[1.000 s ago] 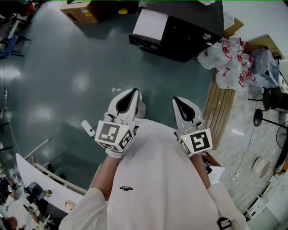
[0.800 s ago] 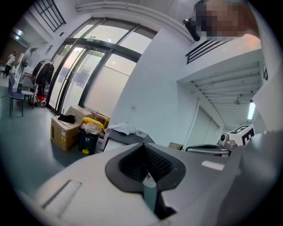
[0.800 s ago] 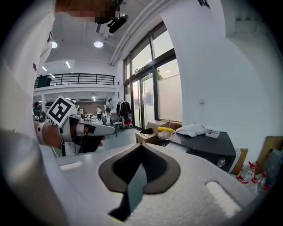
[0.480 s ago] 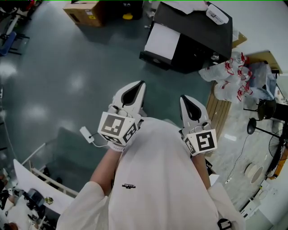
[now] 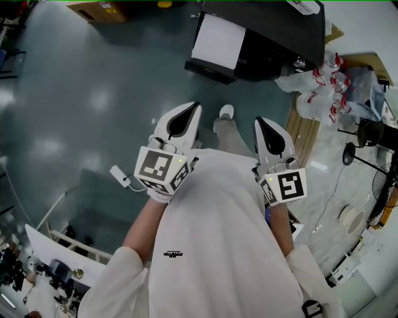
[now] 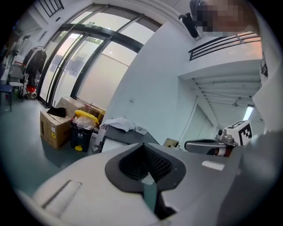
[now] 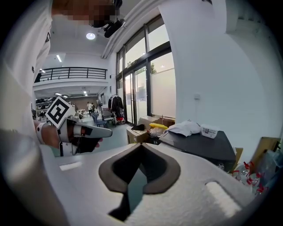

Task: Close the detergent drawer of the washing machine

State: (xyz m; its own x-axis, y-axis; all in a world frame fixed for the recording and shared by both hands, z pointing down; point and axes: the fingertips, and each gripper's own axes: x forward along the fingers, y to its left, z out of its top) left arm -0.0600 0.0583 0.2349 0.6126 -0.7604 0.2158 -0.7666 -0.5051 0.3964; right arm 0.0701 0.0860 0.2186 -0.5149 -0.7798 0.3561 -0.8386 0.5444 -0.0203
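A white shoe [image 5: 227, 112] has stepped forward, and the black box-shaped machine [image 5: 273, 37], presumably the washer, lies ahead, nearer the right gripper [image 5: 259, 120] than the left gripper [image 5: 197, 105], both with fingers closed on nothing, its detergent drawer not discernible.

Glossy grey-green floor [image 5: 74, 112] all round; cardboard box [image 5: 99, 9] at eleven o'clock, wooden slats [image 5: 305, 143] at three o'clock; tall windows [image 7: 146, 88] beside white wall [image 7: 199, 66], round ceiling light [image 7: 90, 36].

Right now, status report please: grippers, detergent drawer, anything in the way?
Left gripper shut, empty. Right gripper shut, empty. Detergent drawer not in sight; dark machine ahead. Floor between shows no obstacle.
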